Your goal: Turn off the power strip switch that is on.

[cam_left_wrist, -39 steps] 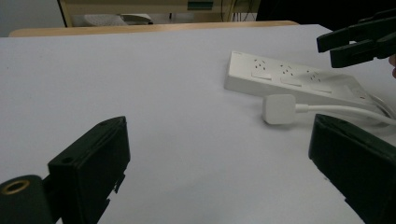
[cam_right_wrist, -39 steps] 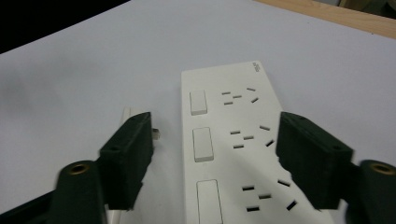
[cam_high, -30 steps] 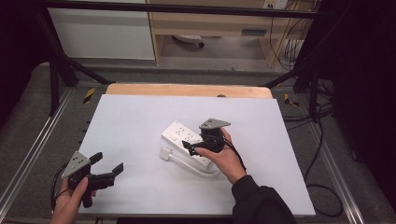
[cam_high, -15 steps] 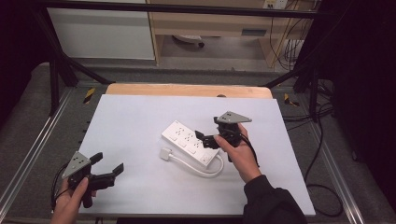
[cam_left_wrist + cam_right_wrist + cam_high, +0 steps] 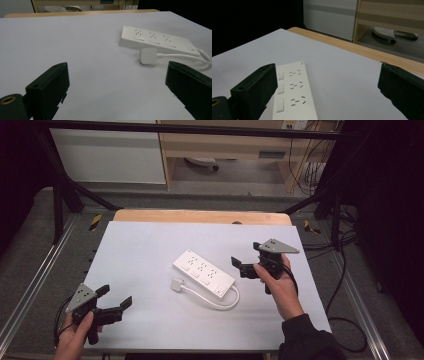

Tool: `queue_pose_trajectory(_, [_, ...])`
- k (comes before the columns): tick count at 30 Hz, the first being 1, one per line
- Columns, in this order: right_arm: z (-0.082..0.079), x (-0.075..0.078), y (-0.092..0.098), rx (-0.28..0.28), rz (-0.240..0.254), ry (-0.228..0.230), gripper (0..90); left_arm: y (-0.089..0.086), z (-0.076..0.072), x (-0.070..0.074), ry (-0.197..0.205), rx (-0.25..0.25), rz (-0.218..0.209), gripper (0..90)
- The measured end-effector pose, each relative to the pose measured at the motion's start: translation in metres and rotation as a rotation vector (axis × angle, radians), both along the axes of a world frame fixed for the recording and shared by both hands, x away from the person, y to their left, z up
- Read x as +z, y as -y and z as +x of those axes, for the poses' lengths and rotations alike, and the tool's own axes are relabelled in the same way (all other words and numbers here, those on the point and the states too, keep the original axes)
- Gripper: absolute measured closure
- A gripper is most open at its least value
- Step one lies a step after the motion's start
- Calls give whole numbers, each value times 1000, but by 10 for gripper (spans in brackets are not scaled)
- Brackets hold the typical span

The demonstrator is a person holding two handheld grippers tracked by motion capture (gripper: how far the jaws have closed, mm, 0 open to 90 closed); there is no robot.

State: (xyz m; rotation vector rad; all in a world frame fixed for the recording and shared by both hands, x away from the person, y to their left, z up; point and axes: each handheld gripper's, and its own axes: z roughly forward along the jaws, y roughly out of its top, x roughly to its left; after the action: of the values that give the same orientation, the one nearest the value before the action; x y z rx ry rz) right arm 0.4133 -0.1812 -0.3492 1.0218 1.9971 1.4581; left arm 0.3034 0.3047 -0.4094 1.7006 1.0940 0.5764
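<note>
**Power strip lies alone at mid-desk, both grippers clear of it**

The white power strip lies flat near the middle of the white desk, set on a diagonal in the high view: one short end points toward the far left, the other toward the near right. Its upper face carries three socket groups in a row, each with a rocker switch beside it. From the near-right end a white cable curls out in a loop and runs back along the strip's near side to a square white plug, which lies flat on the desk just beside the strip and apart from it. In the left gripper view the plug lies in front of the strip, unplugged.

The right gripper is held above the desk to the right of the strip, near its cable end but not touching it. Its fingers are spread wide with nothing between them; in the right gripper view they frame the strip's switch-side end and bare desk beyond.

The left gripper sits at the near left corner of the desk, well apart from the strip. Its fingers are likewise spread wide and empty, pointing toward the strip across open desk.

Beyond the white surface a wooden edge runs along the far side.
</note>
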Motion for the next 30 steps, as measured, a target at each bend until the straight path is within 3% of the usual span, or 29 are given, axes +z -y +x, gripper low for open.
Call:
queue_pose_trajectory(17, [-27, 9, 62, -131, 51, 67, 28, -2, -2, 0, -2, -3, -16, 50])
queue_pose_trajectory(30, [-44, -10, 100, -208, 71, 61, 34, -4, -2, 0, -2, -1, -20, 50])
